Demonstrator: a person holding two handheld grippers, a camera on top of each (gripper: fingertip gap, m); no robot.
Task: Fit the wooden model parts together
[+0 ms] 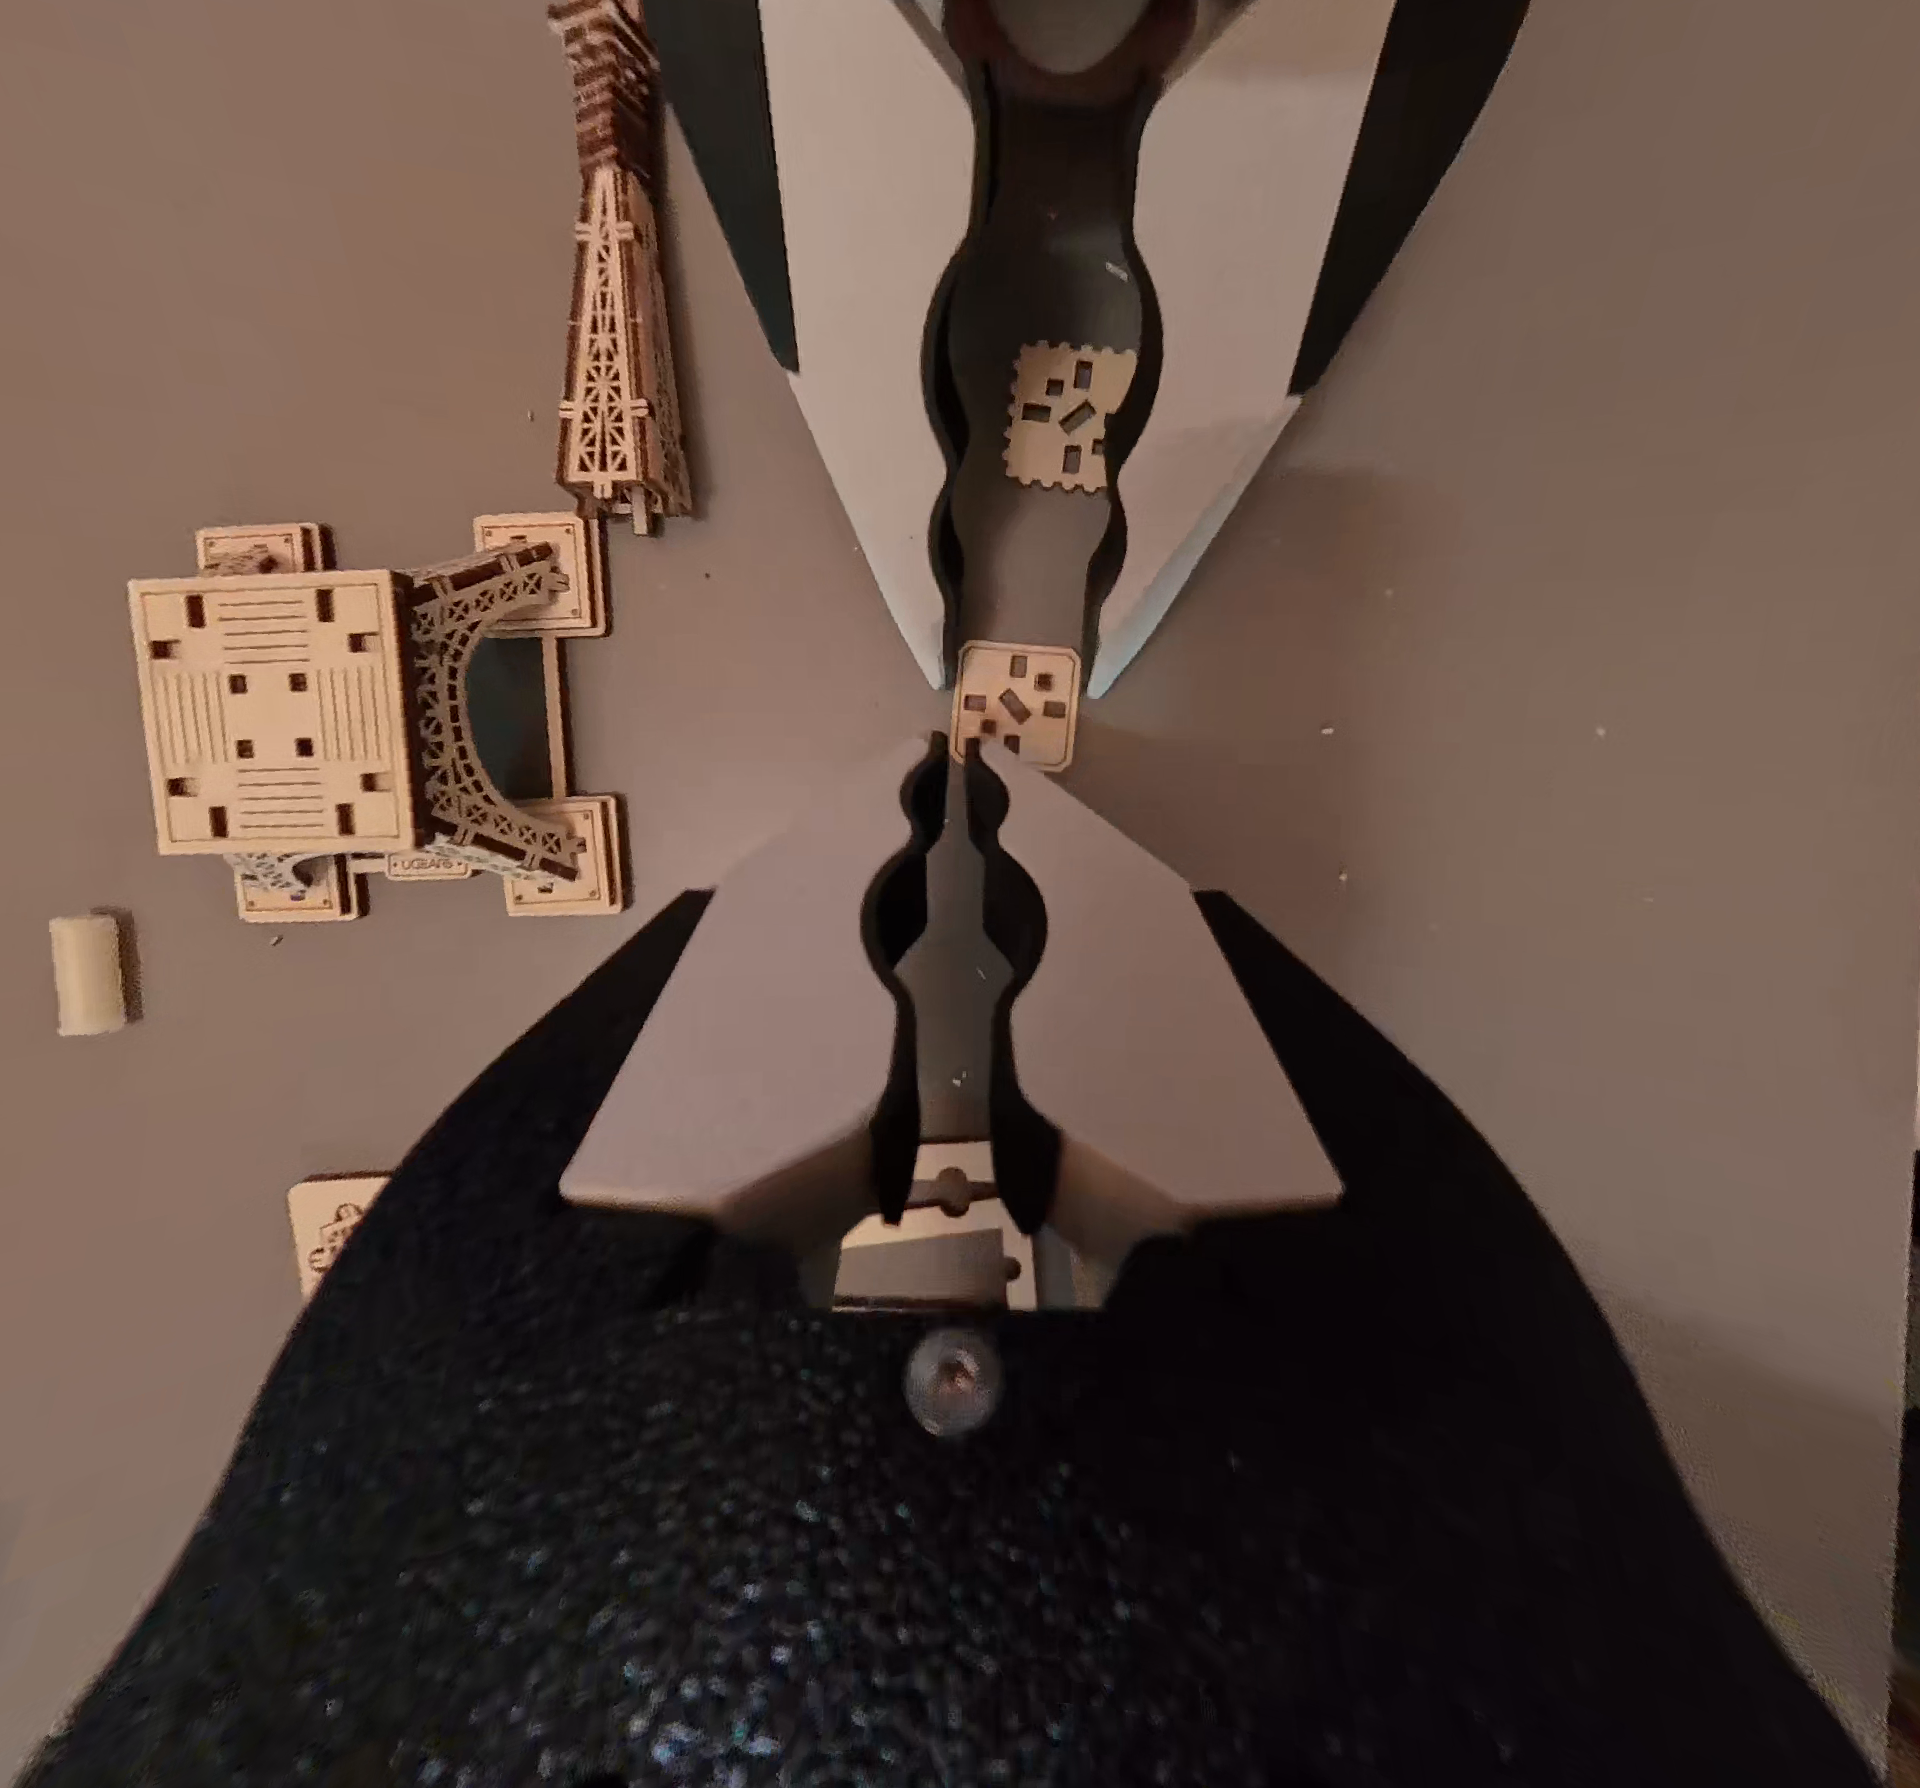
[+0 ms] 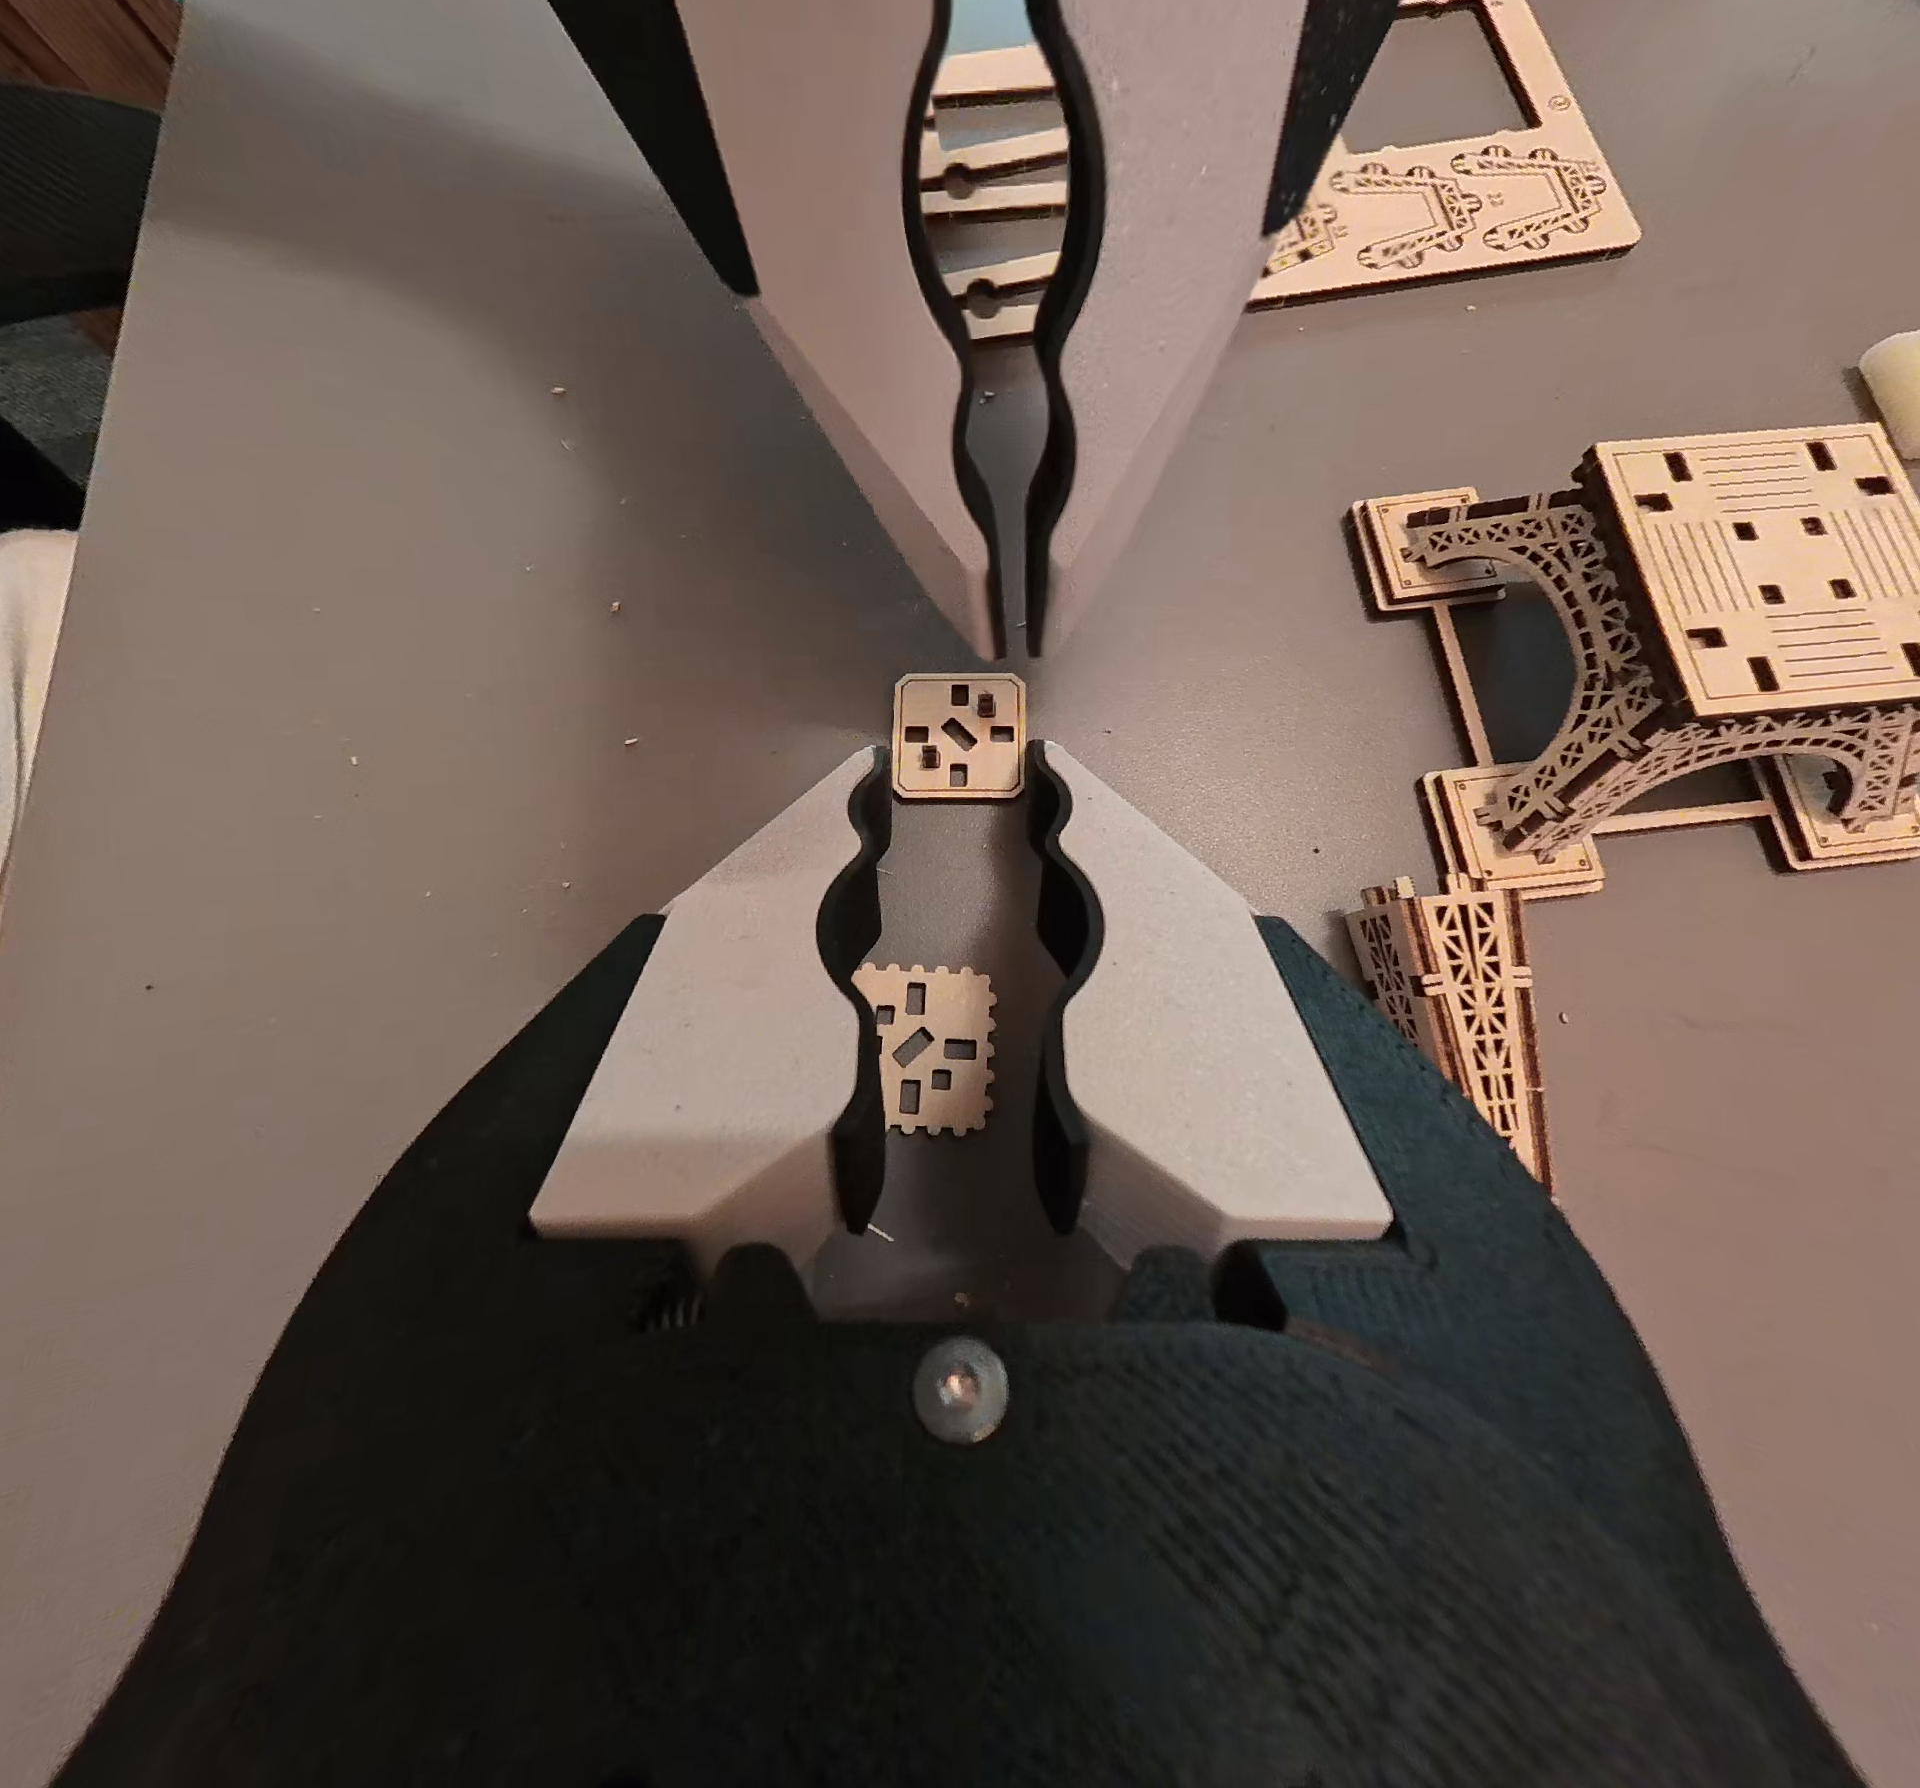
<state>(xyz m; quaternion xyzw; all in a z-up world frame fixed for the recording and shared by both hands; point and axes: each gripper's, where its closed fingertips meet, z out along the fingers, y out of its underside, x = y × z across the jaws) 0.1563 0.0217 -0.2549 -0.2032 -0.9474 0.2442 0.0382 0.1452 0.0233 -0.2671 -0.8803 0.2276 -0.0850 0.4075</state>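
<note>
At frame centre, the left gripper [image 1: 958, 751] has its fingers nearly together with a thin gap, tips just touching the edge of the small square plate [image 1: 1016, 705]. The right gripper [image 2: 961, 762] stands spread wide, its fingertips flanking that plate [image 2: 960, 722]. A toothed plate [image 2: 935, 1050] lies between its fingers on the grey table [image 2: 416, 699].

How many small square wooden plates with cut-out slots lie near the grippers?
2. The smooth-edged plate lies between both grippers' fingertips; the notched-edge plate lies on the table between the right gripper fingers, farther back. Others may be hidden.
</note>
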